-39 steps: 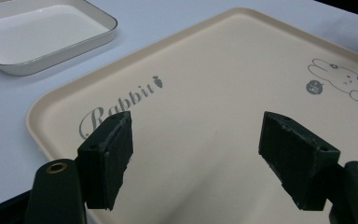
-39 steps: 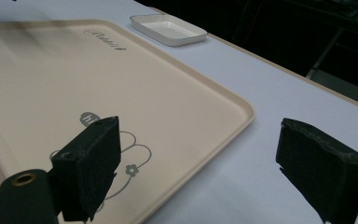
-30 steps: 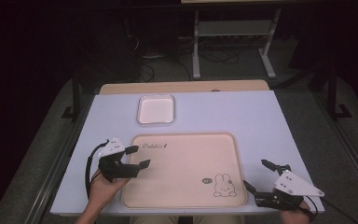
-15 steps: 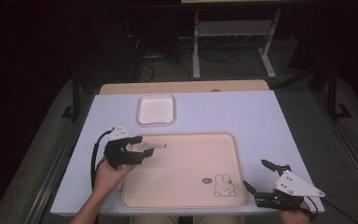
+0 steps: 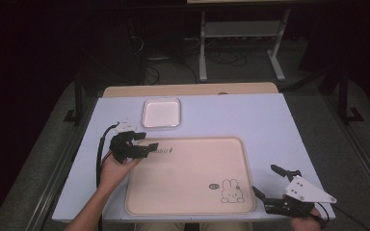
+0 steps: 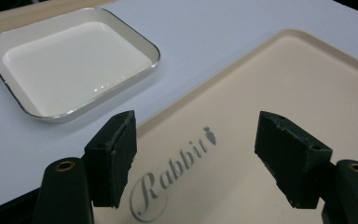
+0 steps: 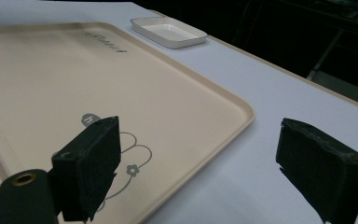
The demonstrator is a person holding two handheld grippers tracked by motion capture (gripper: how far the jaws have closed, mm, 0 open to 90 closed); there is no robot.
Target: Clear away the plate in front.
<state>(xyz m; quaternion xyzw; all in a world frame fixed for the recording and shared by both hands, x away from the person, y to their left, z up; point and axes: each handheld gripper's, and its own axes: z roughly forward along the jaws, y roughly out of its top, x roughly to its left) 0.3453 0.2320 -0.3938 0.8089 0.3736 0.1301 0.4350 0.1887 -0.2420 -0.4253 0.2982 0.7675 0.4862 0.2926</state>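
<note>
A beige tray (image 5: 188, 178) printed with "Rabbit" and a bunny lies on the pale table, and a small white dish (image 5: 161, 112) sits beyond its far left corner. My left gripper (image 5: 147, 141) hovers over that corner and is open. Its jaws have just been closing slightly, with nothing between them. In the left gripper view the jaws (image 6: 198, 140) frame the "Rabbit" lettering on the tray (image 6: 284, 84), and the dish (image 6: 70, 60) lies ahead to the left. My right gripper (image 5: 265, 180) rests open at the tray's near right corner. Its view (image 7: 205, 154) looks across the tray (image 7: 51, 74) to the dish (image 7: 170, 31).
The dish is empty and nothing lies on the tray. A wooden strip (image 5: 188, 90) runs along the table's far edge. A metal rack's legs (image 5: 241, 43) and cables stand on the dark floor beyond. Bare table surface (image 5: 270, 120) lies right of the dish.
My left gripper has moved away from the person along the tray's left side to its far left corner, nearer the dish. The right gripper has kept still.
</note>
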